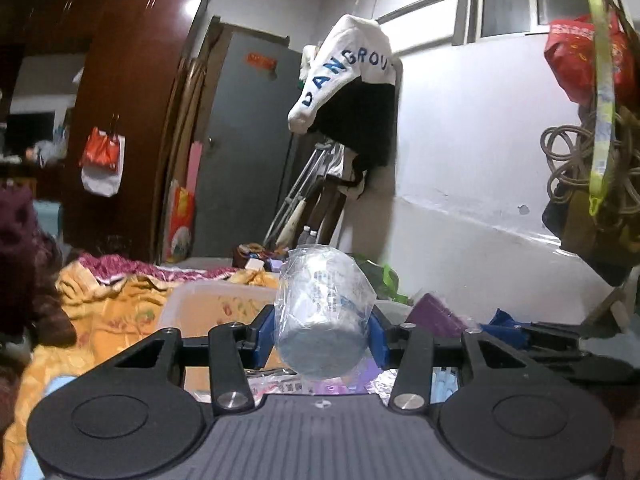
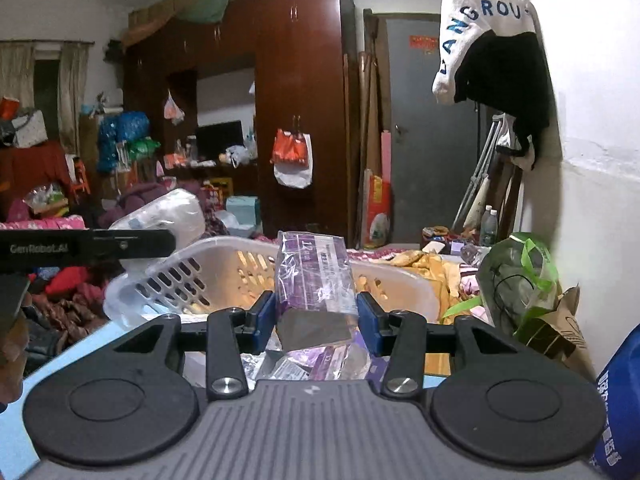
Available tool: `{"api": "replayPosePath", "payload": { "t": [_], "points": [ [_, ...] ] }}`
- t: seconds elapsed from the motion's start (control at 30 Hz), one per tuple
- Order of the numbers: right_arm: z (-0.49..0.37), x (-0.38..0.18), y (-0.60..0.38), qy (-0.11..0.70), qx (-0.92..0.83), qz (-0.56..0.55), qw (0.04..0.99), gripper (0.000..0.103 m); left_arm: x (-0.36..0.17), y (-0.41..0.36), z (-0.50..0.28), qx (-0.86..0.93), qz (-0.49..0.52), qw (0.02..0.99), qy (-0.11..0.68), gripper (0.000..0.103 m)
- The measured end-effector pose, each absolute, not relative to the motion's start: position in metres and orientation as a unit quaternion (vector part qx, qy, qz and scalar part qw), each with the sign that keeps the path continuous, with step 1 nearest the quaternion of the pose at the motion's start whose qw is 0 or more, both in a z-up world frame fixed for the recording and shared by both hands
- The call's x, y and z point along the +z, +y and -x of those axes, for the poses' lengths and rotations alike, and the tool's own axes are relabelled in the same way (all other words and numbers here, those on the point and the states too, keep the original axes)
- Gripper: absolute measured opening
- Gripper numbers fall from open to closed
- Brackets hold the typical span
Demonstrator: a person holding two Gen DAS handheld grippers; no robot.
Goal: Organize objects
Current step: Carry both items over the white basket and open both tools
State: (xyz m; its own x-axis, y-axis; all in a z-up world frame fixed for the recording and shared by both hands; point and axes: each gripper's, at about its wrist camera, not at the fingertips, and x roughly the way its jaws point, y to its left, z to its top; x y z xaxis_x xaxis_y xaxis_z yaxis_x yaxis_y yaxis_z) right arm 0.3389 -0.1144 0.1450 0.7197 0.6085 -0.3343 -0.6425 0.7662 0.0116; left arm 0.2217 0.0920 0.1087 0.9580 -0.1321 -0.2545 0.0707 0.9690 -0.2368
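My left gripper (image 1: pixel 322 330) is shut on a roll wrapped in clear plastic with blue print (image 1: pixel 324 308), held up above the bed. The same roll (image 2: pixel 168 212) and the left gripper's body (image 2: pixel 86 248) show at the left of the right wrist view, beside the basket. My right gripper (image 2: pixel 316 318) is shut on a purple plastic-wrapped pack (image 2: pixel 314 276), held upright in front of a white slotted plastic basket (image 2: pixel 192 276). The basket's rim also shows in the left wrist view (image 1: pixel 208 292). More purple packs (image 2: pixel 320 360) lie below the right gripper.
An orange flowered bedspread (image 1: pixel 108 308) covers the bed. A green mesh bag (image 2: pixel 520 276) and a brown paper bag (image 2: pixel 560 332) sit at the right by the white wall. Clothes hang on a rail (image 1: pixel 348 92). A dark wardrobe (image 2: pixel 300 120) stands behind.
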Motion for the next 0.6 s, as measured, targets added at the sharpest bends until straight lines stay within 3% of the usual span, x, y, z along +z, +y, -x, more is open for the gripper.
{"api": "replayPosePath", "payload": {
  "t": [0.07,0.13,0.17,0.2,0.23,0.43,0.6],
  "points": [
    [-0.340,0.140,-0.111,0.163,0.340,0.053,0.925,0.048,0.106,0.096,-0.223,-0.059,0.128,0.981,0.131,0.055],
    [-0.338,0.139,-0.108,0.152,0.335,0.058,0.928,0.054,0.103,0.100,-0.222,-0.048,0.134,0.982,0.121,0.082],
    [-0.334,0.140,-0.110,0.141,0.328,0.060,0.932,0.080,0.103,0.101,-0.225,-0.035,0.132,0.983,0.122,0.095],
    [-0.333,0.141,-0.110,0.135,0.324,0.061,0.934,0.096,0.103,0.100,-0.227,-0.017,0.127,0.983,0.131,0.095],
    [-0.327,0.141,-0.115,0.132,0.327,0.058,0.934,0.102,0.104,0.099,-0.228,-0.006,0.123,0.982,0.142,0.095],
    [-0.273,0.128,-0.178,0.066,0.362,-0.016,0.930,0.103,0.091,0.094,-0.148,-0.025,0.100,0.989,0.102,0.094],
    [-0.258,0.066,-0.182,0.162,0.342,0.014,0.926,0.103,0.039,0.064,-0.116,-0.025,0.050,0.986,0.155,0.096]
  ]
}}
